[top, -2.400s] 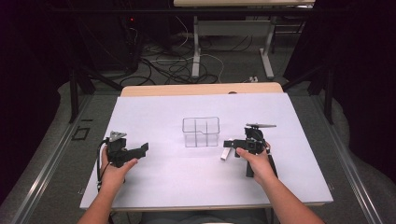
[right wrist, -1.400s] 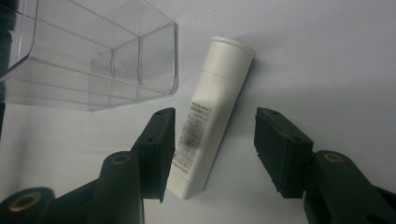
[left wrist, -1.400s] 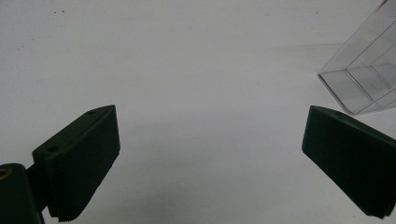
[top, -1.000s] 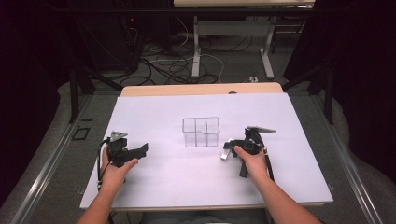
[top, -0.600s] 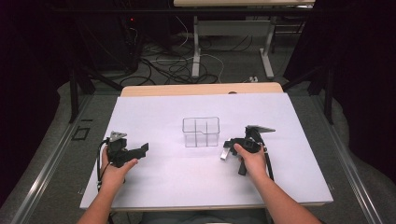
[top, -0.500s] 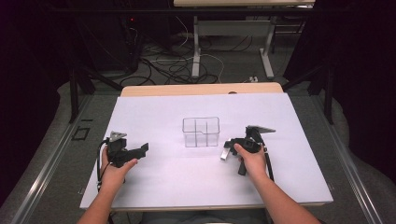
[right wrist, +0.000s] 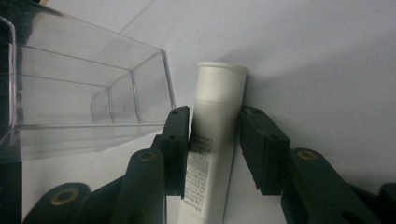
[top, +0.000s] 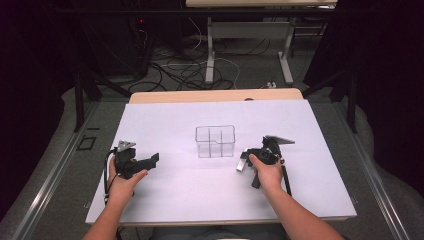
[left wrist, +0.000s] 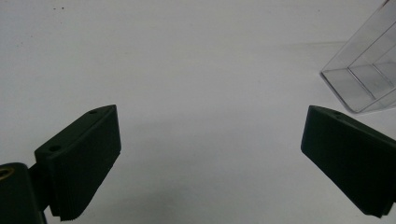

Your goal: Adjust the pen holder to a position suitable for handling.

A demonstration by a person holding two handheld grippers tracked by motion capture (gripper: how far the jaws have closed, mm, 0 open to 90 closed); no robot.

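A white tube (right wrist: 217, 107) with a flat cap lies on the white table next to a clear divided box (right wrist: 84, 102). My right gripper (right wrist: 212, 112) has the tube between its black jaws, which have just been closing. Both pads (right wrist: 177, 140) touch the tube's sides. In the high view the tube (top: 241, 164) lies just right of the box (top: 215, 141), with my right gripper (top: 248, 157) over it. My left gripper (top: 150, 161) rests at the table's left, its jaws wide open with nothing between them. In its own view the left gripper (left wrist: 210, 116) faces bare table, with the box (left wrist: 364, 79) at the upper right.
The white table top (top: 175, 125) spreads around the box. A wooden edge (top: 215, 96) runs along its far side. Beyond it stand desk legs and cables (top: 200, 70) on a dark floor. A cable (top: 286, 180) trails from my right gripper along the forearm.
Since the oldest frame the right hand has shifted a little left, toward the tube. The left hand and the box have stayed put.
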